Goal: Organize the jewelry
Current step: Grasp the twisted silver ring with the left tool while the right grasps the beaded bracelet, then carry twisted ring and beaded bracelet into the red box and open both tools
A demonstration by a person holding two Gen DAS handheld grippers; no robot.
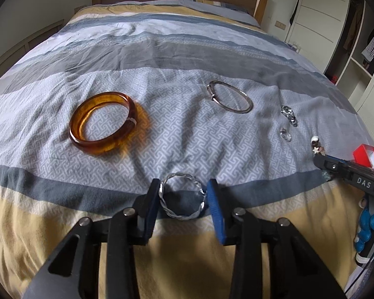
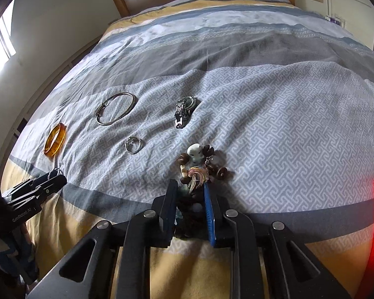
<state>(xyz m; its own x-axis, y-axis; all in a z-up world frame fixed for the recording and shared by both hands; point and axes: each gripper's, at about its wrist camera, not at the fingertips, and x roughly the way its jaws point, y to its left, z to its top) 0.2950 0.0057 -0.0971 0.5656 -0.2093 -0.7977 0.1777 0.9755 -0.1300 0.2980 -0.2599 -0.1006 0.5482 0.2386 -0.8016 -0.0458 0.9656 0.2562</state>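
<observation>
Two grasps are underway: twisted silver bangle (image 1: 183, 196) is pinched by left tool (image 1: 184, 208), beaded bracelet (image 2: 199, 172) by right tool (image 2: 190, 214), both on bed (image 1: 187, 57). Lift needed next.

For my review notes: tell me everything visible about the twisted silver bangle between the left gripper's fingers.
The twisted silver bangle is a thin closed ring of braided, shiny metal strands. It lies flat on the striped bedspread, across the dark blue-grey band near the yellow one. The left gripper straddles it, one finger against each outer side, pinching across its width. Its near edge is partly hidden by the fingers. It lies apart from the other jewelry.
</observation>
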